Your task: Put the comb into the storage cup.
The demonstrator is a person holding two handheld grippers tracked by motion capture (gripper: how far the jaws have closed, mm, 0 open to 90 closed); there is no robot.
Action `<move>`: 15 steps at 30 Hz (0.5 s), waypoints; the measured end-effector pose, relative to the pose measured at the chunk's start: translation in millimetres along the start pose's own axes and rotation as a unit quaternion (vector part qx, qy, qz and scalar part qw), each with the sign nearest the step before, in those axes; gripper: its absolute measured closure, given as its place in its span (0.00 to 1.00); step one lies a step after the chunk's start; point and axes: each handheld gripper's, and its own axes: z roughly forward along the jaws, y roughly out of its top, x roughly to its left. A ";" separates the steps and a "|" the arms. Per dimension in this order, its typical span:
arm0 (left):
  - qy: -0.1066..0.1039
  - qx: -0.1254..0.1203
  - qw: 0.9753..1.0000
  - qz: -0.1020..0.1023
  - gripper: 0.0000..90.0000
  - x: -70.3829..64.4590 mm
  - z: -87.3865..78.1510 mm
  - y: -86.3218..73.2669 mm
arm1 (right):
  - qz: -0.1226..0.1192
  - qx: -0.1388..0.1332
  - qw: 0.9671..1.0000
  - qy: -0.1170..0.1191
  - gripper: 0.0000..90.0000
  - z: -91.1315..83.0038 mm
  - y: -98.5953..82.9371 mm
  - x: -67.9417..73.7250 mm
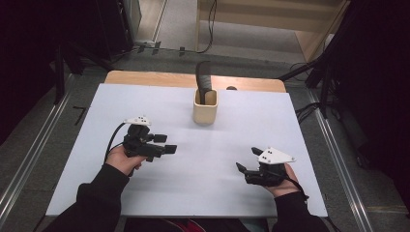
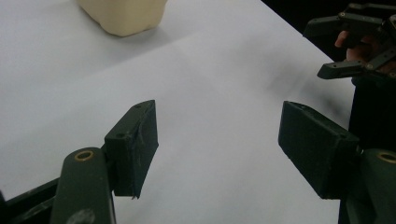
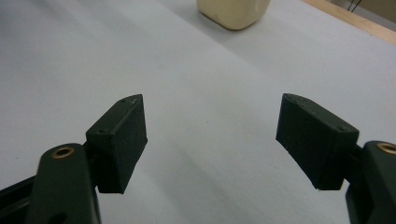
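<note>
Just two tongs (image 1: 169, 143) (image 1: 246, 159), one cup (image 1: 205, 112).

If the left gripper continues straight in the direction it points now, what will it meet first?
Probably nothing close. The left gripper, fingers open, points right across the bare white table. The cream holder lies off to the side. Farther along that line sits the right gripper, though depth is unclear.

Cream square holder (image 2: 122, 16): top cut off by the upper edge in the left gripper view; likewise in the right gripper view (image 3: 233, 11).
Black flat tool (image 1: 204, 82): lower end hidden inside the holder (image 1: 205, 108); its kind too dark to tell.
Right gripper (image 2: 357, 44): cut by the right edge in the left gripper view.
Small dark spot on the wooden table edge (image 1: 231, 88): too small to identify.
</note>
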 end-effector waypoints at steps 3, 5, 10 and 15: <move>-0.001 0.003 1.000 0.004 0.32 -3.0 -1.4 -3.7 | 0.001 0.001 1.000 0.000 0.25 0.2 0.3 0.1; -0.002 0.003 1.000 0.004 0.32 -3.9 -2.5 -5.7 | -0.002 0.002 1.000 -0.001 0.25 0.4 0.4 0.1; -0.004 0.007 1.000 0.003 0.32 -5.0 -5.1 -12.3 | -0.003 0.002 1.000 0.002 0.25 1.0 0.4 0.3; -0.003 0.012 1.000 0.003 0.32 -5.6 -8.1 -18.9 | -0.003 0.003 1.000 0.001 0.25 1.3 0.5 0.6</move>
